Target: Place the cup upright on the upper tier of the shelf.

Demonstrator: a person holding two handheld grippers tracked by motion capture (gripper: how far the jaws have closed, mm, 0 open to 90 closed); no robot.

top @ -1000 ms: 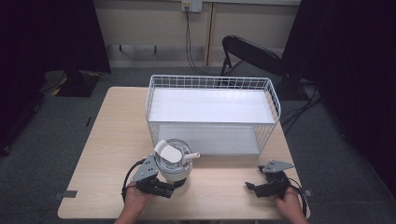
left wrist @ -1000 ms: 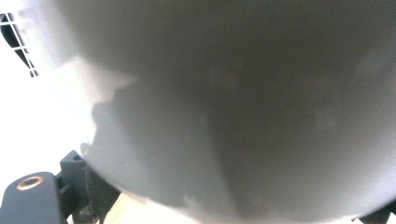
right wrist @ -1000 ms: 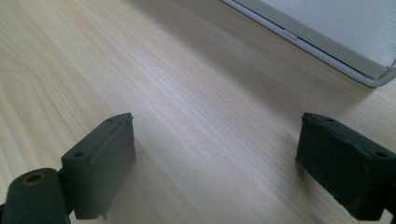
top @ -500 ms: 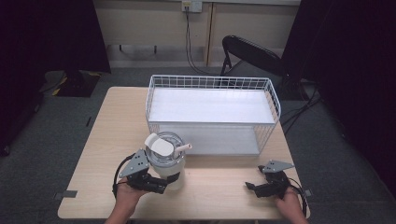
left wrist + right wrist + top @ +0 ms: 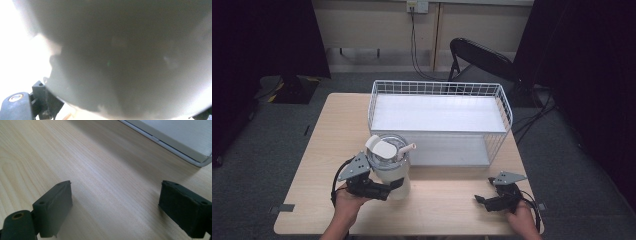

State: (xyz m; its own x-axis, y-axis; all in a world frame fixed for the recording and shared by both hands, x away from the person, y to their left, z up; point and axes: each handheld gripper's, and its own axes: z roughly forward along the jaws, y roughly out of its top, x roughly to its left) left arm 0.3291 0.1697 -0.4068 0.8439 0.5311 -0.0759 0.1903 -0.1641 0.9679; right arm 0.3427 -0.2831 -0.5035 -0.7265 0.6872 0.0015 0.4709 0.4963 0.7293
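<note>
Here, the left gripper (image 5: 384,189) clamps a white lidded jug (image 5: 389,167) from the side, above the wooden table (image 5: 317,150).
The jug stands upright, just in front of the near left corner of the white wire basket (image 5: 507,112), its spout (image 5: 408,148) pointing toward the basket. The right gripper (image 5: 115,207) rests low over bare wood at the table's near right edge, jaws wide apart and holding nothing.

Left gripper (image 5: 396,184) clamps white jug (image 5: 389,167); right gripper (image 5: 478,200) spread on table (image 5: 447,200).
</note>
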